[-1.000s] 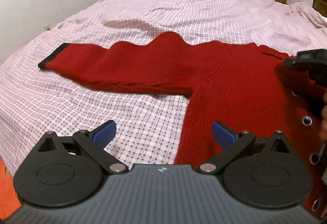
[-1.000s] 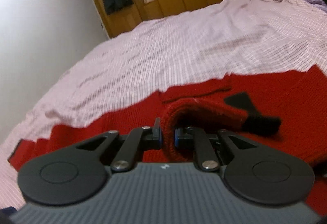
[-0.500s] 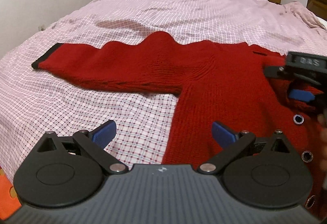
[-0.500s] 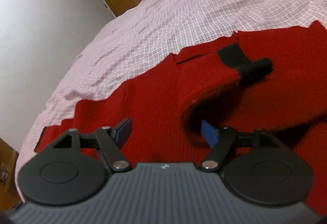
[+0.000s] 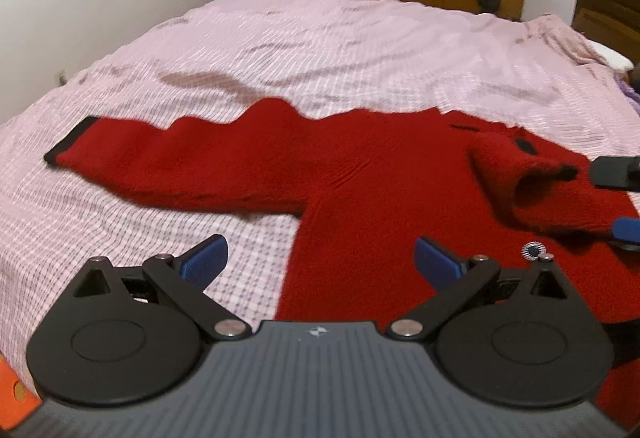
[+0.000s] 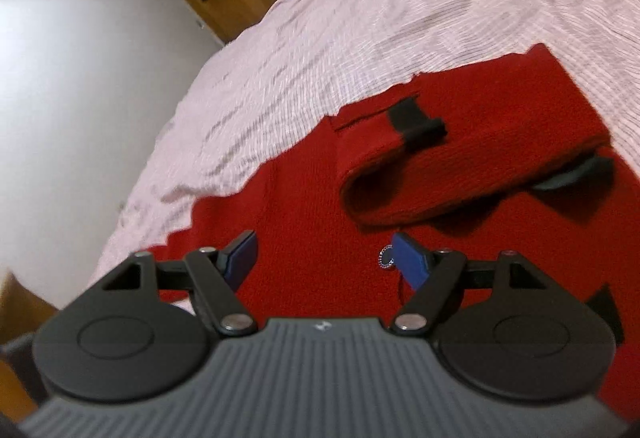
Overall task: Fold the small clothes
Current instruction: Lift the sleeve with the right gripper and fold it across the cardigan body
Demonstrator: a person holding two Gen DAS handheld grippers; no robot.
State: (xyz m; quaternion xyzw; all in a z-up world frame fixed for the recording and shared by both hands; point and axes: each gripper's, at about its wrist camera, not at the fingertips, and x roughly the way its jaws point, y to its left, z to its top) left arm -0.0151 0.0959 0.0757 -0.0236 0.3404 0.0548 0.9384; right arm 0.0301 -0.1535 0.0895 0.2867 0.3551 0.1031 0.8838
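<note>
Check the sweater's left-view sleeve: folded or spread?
Spread. The sleeve lies flat, stretched out across the bedsheet, cuff away from the body.

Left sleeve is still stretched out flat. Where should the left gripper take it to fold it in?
Grip the black cuff end of the outstretched sleeve, coming from above with the open left gripper. It lies flat and free on the bedspread, so lifting there probably carries the sleeve over.
</note>
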